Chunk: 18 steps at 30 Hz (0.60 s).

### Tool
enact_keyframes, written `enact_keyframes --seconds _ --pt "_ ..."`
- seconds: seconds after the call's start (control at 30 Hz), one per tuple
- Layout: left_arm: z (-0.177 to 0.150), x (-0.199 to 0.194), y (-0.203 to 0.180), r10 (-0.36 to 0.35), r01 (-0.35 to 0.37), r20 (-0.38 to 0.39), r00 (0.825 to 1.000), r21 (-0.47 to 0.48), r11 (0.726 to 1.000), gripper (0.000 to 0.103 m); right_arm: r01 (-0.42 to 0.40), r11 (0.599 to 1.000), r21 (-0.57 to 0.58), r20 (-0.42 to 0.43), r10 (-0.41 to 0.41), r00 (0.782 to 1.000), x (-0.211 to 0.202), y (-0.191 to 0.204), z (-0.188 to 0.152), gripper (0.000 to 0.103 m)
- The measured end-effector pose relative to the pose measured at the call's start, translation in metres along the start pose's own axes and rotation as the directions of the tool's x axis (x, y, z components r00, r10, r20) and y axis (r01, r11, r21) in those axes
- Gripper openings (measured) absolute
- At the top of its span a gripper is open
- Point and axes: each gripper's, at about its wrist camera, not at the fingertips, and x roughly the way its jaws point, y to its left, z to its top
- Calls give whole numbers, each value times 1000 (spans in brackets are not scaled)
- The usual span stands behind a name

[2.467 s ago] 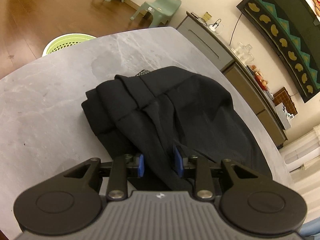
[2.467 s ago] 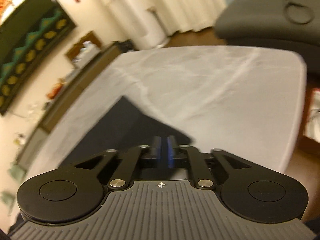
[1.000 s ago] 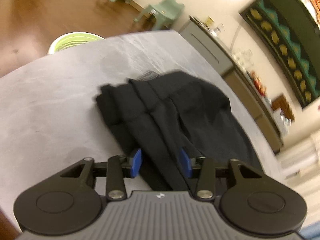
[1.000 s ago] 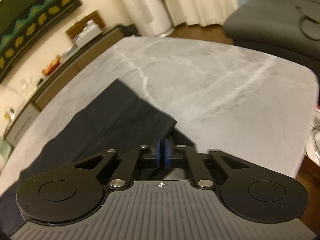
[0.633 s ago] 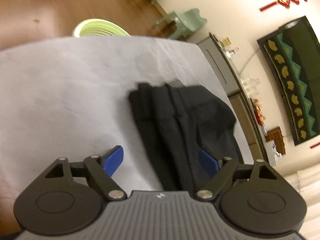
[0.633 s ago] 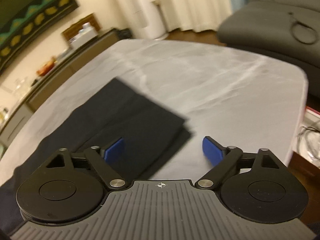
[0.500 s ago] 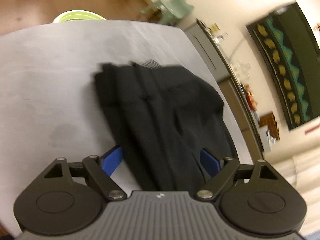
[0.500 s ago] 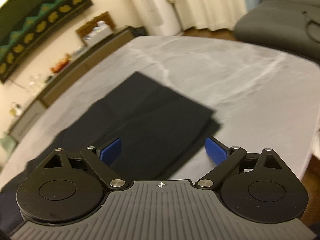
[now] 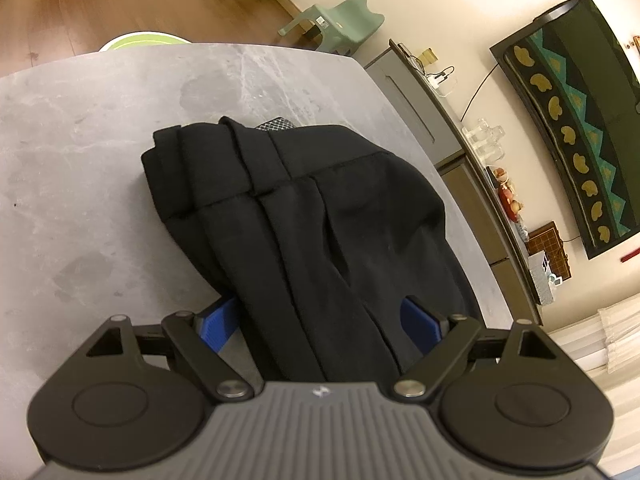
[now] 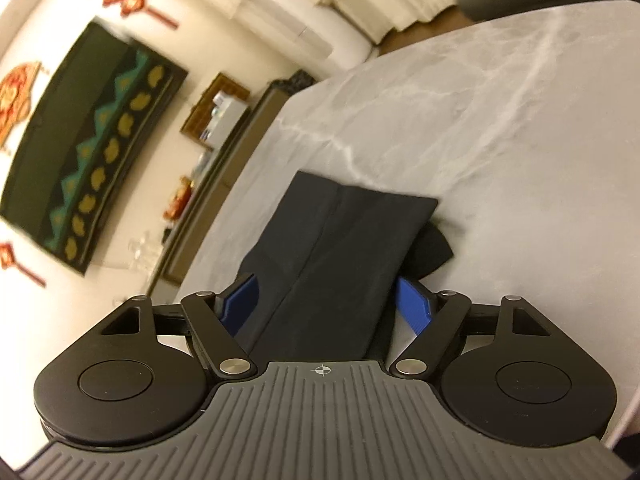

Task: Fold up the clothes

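Black trousers (image 9: 320,208) folded on grey marble surface (image 9: 80,160). Left gripper (image 9: 320,320), right gripper (image 10: 324,300) both spread wide, straddling fabric, not clamping. Bare surface beyond trouser hem.

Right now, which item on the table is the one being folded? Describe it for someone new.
On the grey marble table lies the black trousers, folded lengthwise. The left gripper faces the waistband end, the right gripper the leg hems. It is the only cloth there.

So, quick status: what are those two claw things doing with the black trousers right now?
Left gripper open, right gripper open, each straddling the black trousers. Trousers lie folded lengthwise on grey table. Nothing in the way.
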Motion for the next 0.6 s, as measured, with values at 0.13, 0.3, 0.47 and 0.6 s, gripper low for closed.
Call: enact_keyframes --seconds 0.13,0.3,0.47,0.6 --pt "-3 -3 3 -6 6 -3 1000 -7 1000 88 17 1000 1 -1 -17 1000 -3 2 -4 69" --pt "-5 -2 1 -10 10 -5 1000 -13 1000 89 -34 999 9 -77 34 996 1 6 -12 72" --pt "-6 -4 3 -1 1 5 1000 -15 1000 89 17 1000 14 -44 -16 999 7 11 -10 64" --pt "-7 0 -2 -1 1 3 1000 -6 1000 90 13 999 -42 -83 -17 996 17 22 -10 63"
